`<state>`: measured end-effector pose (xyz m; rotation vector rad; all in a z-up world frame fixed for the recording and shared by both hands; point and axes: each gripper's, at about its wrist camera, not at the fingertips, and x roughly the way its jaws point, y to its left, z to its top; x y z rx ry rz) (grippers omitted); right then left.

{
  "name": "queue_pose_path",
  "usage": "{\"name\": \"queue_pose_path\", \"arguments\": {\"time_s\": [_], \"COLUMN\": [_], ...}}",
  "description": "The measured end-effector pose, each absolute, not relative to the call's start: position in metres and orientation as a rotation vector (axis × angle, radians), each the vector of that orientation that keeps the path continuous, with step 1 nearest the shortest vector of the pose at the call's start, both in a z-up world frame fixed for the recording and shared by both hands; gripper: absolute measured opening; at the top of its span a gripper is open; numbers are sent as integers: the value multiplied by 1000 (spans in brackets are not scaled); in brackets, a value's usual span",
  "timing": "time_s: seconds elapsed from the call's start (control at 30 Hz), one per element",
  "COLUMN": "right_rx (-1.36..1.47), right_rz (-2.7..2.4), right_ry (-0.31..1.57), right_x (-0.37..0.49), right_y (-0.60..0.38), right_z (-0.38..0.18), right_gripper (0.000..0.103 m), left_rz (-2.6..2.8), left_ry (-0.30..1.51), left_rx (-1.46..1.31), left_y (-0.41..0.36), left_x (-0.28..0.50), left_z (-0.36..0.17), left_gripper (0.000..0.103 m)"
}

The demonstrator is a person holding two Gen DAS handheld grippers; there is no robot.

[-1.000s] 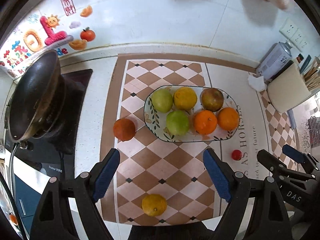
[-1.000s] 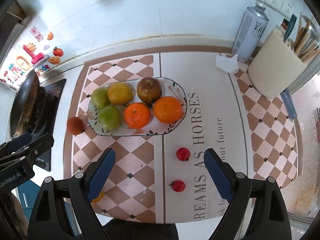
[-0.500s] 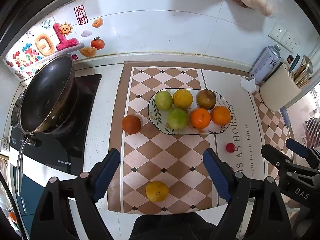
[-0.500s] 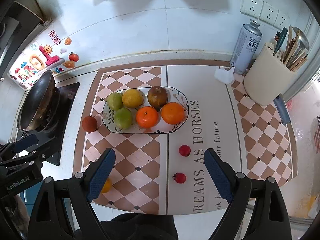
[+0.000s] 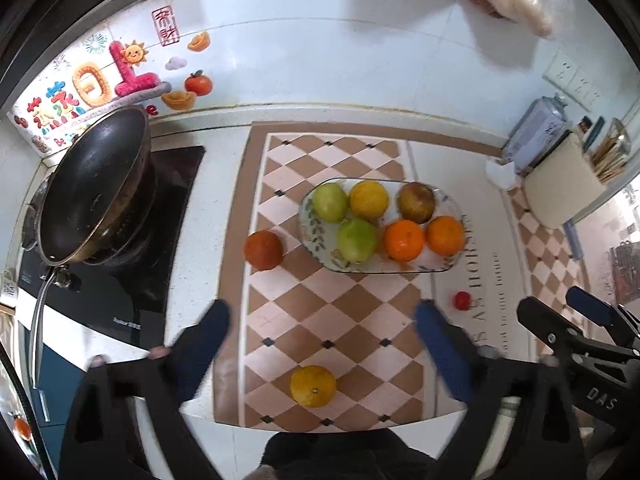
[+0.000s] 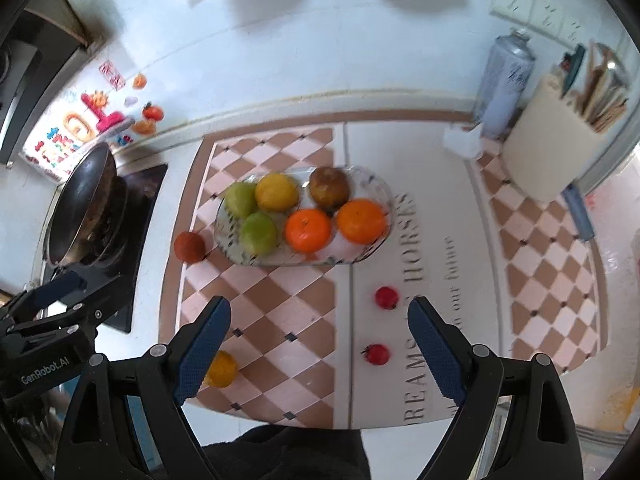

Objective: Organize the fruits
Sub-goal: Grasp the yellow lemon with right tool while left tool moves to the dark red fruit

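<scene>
An oval patterned plate (image 5: 316, 226) (image 6: 228, 236) on the checkered mat holds several fruits: green, yellow, brown and orange ones. A dark orange fruit (image 5: 263, 250) (image 6: 189, 246) lies left of the plate. A yellow fruit (image 5: 313, 385) (image 6: 220, 369) lies near the mat's front edge. Two small red fruits (image 6: 387, 297) (image 6: 376, 354) lie right of centre; one shows in the left wrist view (image 5: 461, 301). My left gripper (image 5: 322, 344) is open and empty above the yellow fruit. My right gripper (image 6: 320, 344) is open and empty above the mat's front.
A black wok (image 5: 94, 184) sits on the stove at the left. A spray can (image 6: 506, 82), a white tissue (image 6: 464, 142) and a cream utensil holder (image 6: 556, 148) stand at the back right. The counter's front edge runs just below the grippers.
Both grippers have pulled back and up from the counter, so more of the wall and stove shows. No fruit has moved.
</scene>
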<state>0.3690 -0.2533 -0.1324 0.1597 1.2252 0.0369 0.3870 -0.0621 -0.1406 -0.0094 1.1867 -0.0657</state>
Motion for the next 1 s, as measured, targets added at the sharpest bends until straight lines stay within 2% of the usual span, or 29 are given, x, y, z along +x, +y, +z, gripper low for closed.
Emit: {"name": "queue_pose_path", "arguments": {"time_s": [0.17, 0.4, 0.53, 0.6, 0.73, 1.0], "right_rx": [168, 242, 239, 212, 80, 117], "right_rz": [160, 416, 481, 488, 488, 344], "right_ry": [1344, 1624, 1736, 1752, 1692, 1632], "right_x": [376, 378, 372, 369, 367, 392], "right_y": [-216, -141, -112, -102, -86, -142], "right_z": [-180, -299, -346, -359, -363, -358], "right_gripper": [92, 92, 92, 91, 62, 62], "left_rz": [51, 238, 295, 313, 318, 175], "left_ry": [1216, 1373, 1446, 1465, 1490, 1521], "left_rx": [51, 84, 52, 38, -7, -198], "left_y": [-36, 26, 49, 56, 63, 49], "left_x": [388, 375, 370, 369, 378, 451], "left_z": [-165, -227, -251, -257, -266, -290], "left_gripper": [100, 100, 100, 100, 100, 100]}}
